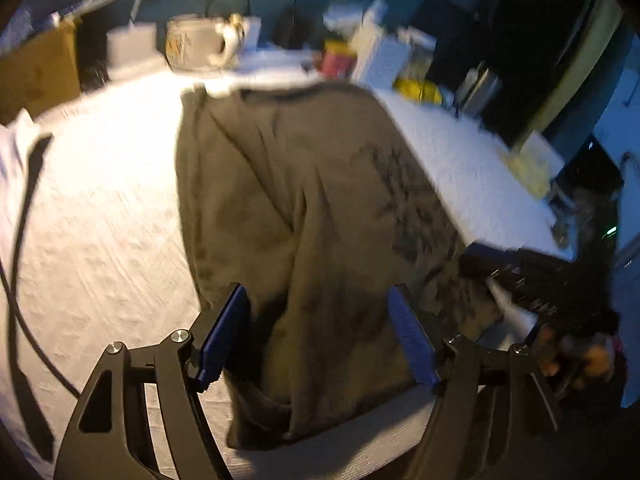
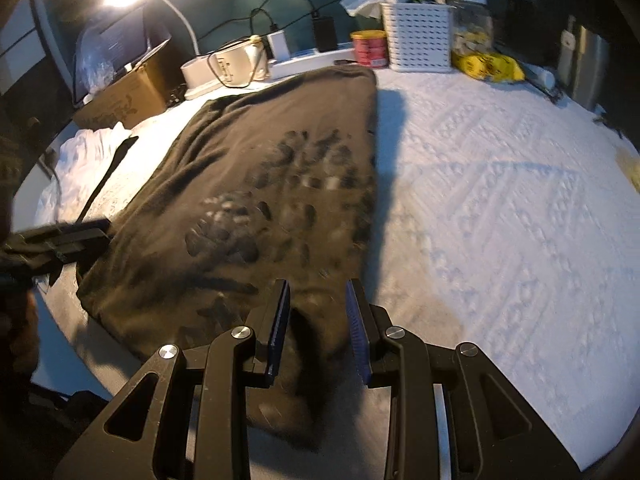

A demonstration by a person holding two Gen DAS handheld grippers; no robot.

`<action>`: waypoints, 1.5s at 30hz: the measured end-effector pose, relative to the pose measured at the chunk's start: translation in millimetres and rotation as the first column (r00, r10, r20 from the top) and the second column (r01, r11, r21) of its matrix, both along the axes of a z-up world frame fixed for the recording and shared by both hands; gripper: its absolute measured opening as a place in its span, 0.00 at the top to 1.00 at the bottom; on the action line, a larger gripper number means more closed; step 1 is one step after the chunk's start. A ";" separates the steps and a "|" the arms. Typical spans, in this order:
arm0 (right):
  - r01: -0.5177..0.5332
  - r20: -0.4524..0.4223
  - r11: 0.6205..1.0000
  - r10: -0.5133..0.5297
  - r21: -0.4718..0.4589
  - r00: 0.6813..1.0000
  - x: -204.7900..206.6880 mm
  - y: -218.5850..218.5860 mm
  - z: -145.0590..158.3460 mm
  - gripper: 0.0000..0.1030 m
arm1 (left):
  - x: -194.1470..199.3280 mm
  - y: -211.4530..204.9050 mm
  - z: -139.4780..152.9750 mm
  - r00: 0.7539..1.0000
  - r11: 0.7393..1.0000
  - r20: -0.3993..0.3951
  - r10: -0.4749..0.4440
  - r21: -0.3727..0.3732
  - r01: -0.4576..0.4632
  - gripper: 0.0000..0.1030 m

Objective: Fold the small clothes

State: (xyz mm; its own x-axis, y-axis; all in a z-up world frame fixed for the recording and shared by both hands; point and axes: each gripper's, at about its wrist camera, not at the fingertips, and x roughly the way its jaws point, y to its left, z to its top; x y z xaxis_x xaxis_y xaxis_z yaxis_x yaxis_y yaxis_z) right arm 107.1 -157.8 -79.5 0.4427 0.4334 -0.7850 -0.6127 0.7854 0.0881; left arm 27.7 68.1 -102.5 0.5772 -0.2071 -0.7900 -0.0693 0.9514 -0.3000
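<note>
Left gripper stood released over the olive shirt. Right gripper grasped a bunched near hem. Advice: regrip the left corner, keeping the hem taut.

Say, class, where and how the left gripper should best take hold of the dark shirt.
Probably the near hem of the dark shirt, approached from the near table edge. The cloth bunches there into a raised fold between the open left gripper, giving something thick to pinch.
</note>
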 end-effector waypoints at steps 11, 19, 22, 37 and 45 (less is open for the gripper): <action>-0.029 -0.035 0.998 0.031 0.060 0.999 -31.0 -19.6 -11.7 0.74 | -32.8 1.8 -7.7 0.999 0.999 -0.030 0.014 0.050 -0.012 1.00; -0.072 -0.029 0.997 0.073 0.032 0.997 -47.3 -14.5 -13.4 0.89 | -41.3 -4.4 -16.8 0.999 0.998 -0.050 0.020 0.063 -0.017 1.00; -0.072 -0.034 0.997 0.073 0.034 0.997 -52.0 -17.2 -13.9 0.89 | -45.1 -5.0 -15.8 0.998 0.997 -0.057 0.016 0.070 -0.012 0.99; -0.001 -0.054 1.000 0.002 0.031 0.999 -38.1 -25.7 4.3 0.73 | -18.4 3.1 17.7 1.000 0.988 0.000 0.010 0.153 -0.010 0.39; 0.029 -0.054 0.999 -0.028 0.015 0.998 -12.6 -25.9 9.4 0.72 | 3.3 15.0 20.7 0.999 0.992 -0.006 0.038 0.119 -0.037 0.39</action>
